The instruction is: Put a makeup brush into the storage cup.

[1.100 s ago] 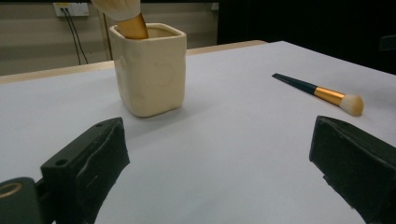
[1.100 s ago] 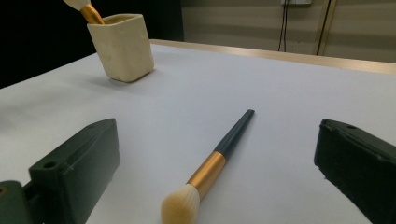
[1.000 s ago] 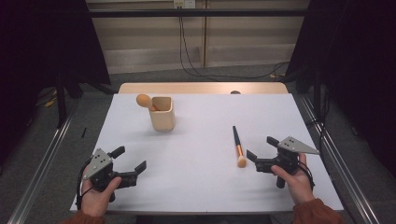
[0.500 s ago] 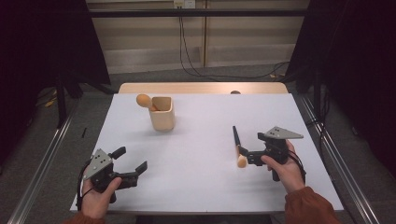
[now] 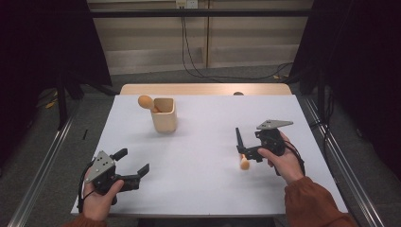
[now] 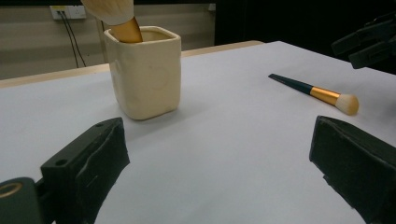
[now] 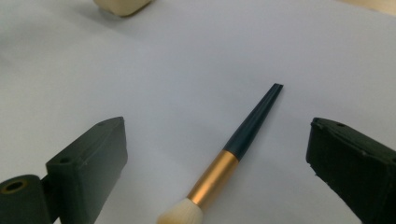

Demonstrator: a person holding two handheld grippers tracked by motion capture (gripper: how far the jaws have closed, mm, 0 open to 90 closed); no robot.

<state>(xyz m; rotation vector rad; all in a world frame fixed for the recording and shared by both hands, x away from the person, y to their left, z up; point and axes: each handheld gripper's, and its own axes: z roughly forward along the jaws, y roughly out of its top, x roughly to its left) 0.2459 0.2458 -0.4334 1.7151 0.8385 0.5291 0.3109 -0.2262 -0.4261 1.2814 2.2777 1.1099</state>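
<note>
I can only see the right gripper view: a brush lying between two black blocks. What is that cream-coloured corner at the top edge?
Observer: That is a cream cup standing upright on the white table. A second brush stands in it, bristles up.
Visitor: Is anything else near my brush?
Observer: No. The left gripper is near the table's front left corner. Its jaws are open and empty, far from the loose brush.
Visitor: What moves those black blocks?
Observer: A person's hand, in an orange sleeve, holds the right gripper. Its jaws have just been closing slightly, with the brush between them but not touched.
</note>
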